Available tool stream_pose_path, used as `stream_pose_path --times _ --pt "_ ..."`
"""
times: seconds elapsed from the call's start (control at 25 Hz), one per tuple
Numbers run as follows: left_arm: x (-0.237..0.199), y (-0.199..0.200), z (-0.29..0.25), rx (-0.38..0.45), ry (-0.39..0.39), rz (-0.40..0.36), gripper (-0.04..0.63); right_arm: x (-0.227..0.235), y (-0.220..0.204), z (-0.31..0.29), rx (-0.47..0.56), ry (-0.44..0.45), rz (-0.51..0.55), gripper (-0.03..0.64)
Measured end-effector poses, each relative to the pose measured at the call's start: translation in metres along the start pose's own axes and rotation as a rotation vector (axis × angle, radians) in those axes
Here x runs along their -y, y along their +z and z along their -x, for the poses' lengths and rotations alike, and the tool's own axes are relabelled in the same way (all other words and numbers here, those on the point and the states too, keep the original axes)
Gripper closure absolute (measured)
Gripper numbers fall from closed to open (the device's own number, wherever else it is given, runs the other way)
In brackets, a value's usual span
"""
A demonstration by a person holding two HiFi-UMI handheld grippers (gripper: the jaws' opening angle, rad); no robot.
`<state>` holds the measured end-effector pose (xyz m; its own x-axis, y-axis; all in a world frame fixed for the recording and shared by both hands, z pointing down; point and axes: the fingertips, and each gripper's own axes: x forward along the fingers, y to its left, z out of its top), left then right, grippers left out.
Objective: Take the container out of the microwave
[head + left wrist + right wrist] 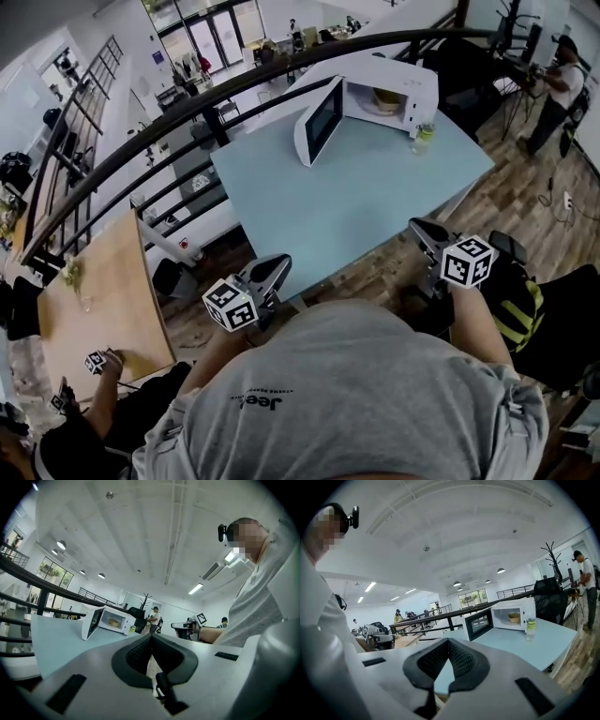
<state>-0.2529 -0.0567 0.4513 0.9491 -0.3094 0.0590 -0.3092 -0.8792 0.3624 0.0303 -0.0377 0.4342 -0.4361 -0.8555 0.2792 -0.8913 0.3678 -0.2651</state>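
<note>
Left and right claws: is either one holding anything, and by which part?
Nothing is held. The left claw and right claw are both shut on nothing; the container sits inside the open microwave.

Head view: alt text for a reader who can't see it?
A white microwave stands with its door open at the far end of a pale blue table, a tan container inside and a small bottle beside it. Near the camera, the left gripper and right gripper are shut and empty.
</note>
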Motion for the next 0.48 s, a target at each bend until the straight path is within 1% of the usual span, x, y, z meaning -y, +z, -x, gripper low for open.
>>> stream_pose_path --times 0.12,0.24,0.36,0.48 --pt "-0.018 0.006 -0.014 -0.006 0.016 0.012 0.586 0.025 0.008 -0.022 0.008 0.002 -0.01 0.6" --pt "-0.034 0.016 -0.044 -0.029 0.03 -0.004 0.586 0.068 0.02 -0.049 0.012 0.001 -0.006 0.598" --pt "-0.056 0.029 -0.085 -0.043 0.057 -0.034 0.586 0.129 0.036 -0.086 0.011 -0.016 0.055 0.598" --pt "-0.089 0.047 -0.136 -0.055 0.105 -0.071 0.586 0.202 0.056 -0.134 0.004 -0.035 0.129 0.598"
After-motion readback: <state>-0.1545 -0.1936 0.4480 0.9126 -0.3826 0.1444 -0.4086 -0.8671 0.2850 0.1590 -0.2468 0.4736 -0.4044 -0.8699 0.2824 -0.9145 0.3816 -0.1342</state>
